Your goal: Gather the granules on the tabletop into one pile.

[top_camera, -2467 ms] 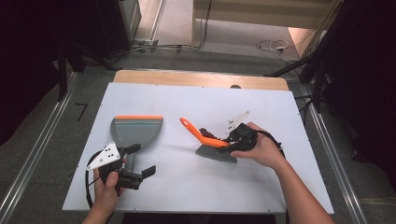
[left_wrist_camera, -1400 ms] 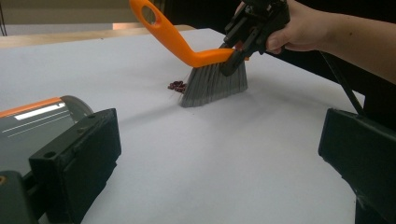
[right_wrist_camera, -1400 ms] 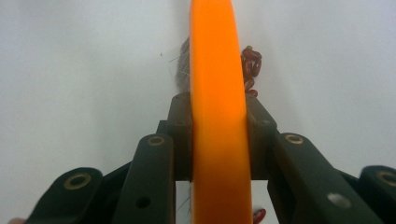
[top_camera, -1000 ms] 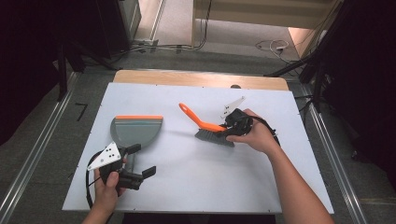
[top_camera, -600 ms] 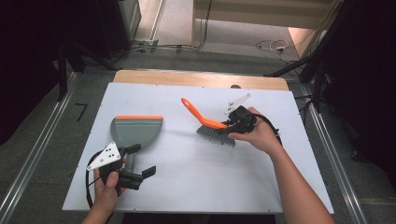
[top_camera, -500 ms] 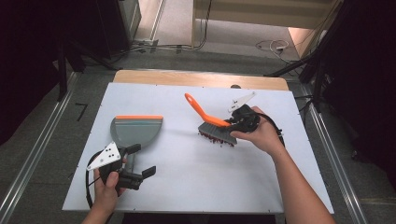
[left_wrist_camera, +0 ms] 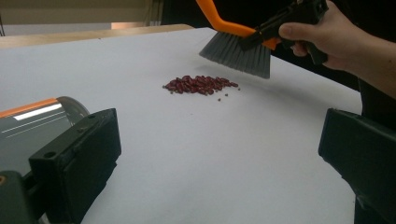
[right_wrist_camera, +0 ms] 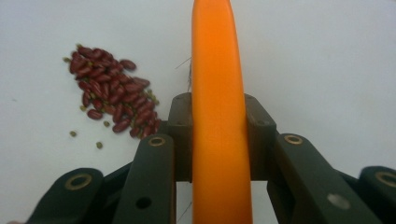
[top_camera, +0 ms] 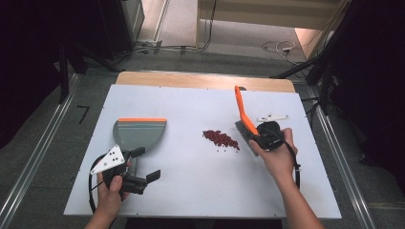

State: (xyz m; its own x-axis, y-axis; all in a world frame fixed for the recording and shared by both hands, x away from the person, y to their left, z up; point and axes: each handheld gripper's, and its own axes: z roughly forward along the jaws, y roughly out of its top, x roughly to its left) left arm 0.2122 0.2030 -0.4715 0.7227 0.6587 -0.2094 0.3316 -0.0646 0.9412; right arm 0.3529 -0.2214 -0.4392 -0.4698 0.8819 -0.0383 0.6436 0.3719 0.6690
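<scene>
The brush [top_camera: 244,119] is clamped in the right gripper [top_camera: 265,138]; the left gripper [top_camera: 138,172] is held open, empty; beans [top_camera: 220,139] could be scattered rightward, away from the dustpan [top_camera: 138,133], by a hard stroke

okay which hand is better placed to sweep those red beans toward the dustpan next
Right. The right tongs are already shut on the brush, which hangs just beside the beans. The left tongs are open, holding nothing, near the dustpan.

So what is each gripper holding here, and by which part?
The right gripper clamps the brush by its orange handle, near the bristle head. The left gripper is open, holding nothing.
</scene>
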